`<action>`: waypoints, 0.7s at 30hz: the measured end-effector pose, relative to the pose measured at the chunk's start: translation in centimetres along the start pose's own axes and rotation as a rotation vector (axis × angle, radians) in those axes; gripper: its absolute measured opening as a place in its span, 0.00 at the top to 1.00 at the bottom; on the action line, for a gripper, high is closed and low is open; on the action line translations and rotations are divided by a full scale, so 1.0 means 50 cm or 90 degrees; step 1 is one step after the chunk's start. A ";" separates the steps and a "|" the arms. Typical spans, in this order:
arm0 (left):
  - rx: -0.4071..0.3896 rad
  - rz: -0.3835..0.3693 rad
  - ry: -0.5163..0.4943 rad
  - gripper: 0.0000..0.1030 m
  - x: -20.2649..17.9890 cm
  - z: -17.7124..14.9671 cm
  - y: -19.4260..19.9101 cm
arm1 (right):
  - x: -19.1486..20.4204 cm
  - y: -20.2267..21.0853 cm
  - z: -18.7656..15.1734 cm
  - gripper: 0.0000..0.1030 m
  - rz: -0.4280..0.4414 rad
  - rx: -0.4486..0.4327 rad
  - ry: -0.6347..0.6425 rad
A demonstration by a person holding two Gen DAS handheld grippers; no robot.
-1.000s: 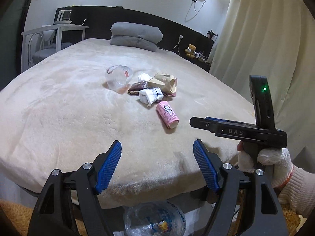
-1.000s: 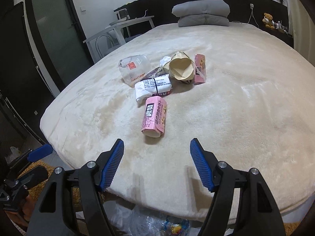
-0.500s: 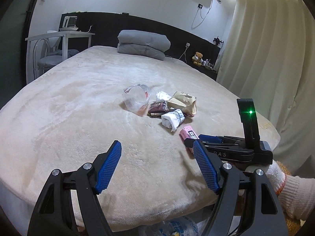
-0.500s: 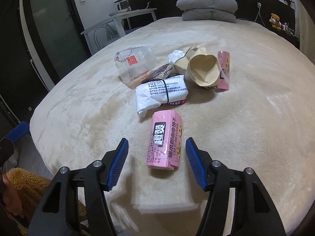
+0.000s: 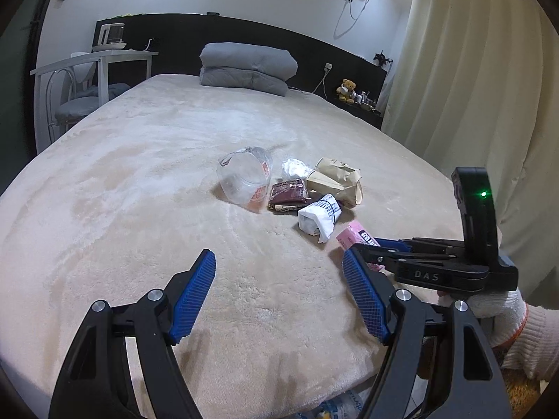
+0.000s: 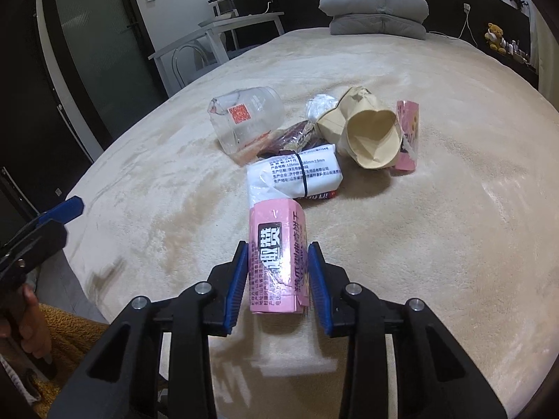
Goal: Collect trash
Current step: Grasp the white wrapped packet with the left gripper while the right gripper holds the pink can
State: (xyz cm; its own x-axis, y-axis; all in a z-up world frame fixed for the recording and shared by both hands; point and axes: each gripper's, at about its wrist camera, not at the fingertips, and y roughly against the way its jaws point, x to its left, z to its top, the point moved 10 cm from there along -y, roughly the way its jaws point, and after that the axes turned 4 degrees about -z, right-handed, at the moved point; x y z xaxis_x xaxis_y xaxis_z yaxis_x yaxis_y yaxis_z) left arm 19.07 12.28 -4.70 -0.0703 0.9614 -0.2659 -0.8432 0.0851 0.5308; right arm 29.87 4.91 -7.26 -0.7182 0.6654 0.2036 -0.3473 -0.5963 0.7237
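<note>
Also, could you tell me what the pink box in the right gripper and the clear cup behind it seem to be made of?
The pink box, held between the right gripper pads, looks like thin glossy printed card: flat faces, folded edges. The clear cup, lying on its side, seems to be thin transparent plastic: it is see-through, creased and glinting.

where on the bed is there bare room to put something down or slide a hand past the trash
Bare blanket runs wide left of the clear plastic cup, and between the trash and the grey pillows. It is crowded from the cup to the paper bag, where the right gripper closes on the pink box.
</note>
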 end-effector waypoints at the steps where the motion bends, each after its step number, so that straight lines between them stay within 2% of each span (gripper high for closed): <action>1: 0.006 -0.005 -0.005 0.28 -0.001 0.003 -0.011 | -0.003 0.008 0.003 0.65 0.004 -0.003 0.003; 12: 0.069 -0.081 -0.030 0.28 -0.034 0.026 -0.155 | -0.098 0.066 0.042 0.65 0.020 -0.044 -0.008; 21: 0.101 -0.124 -0.022 0.28 -0.046 0.040 -0.249 | -0.158 0.086 0.033 0.65 0.035 -0.053 -0.034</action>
State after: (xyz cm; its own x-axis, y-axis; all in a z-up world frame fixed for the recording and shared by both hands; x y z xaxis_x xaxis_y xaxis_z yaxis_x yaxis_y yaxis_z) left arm 30.82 9.54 -9.08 0.1060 0.9312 -0.3489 -0.7442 0.3069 0.5932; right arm 35.05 -2.17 -4.67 -0.7056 0.6518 0.2780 -0.3581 -0.6665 0.6539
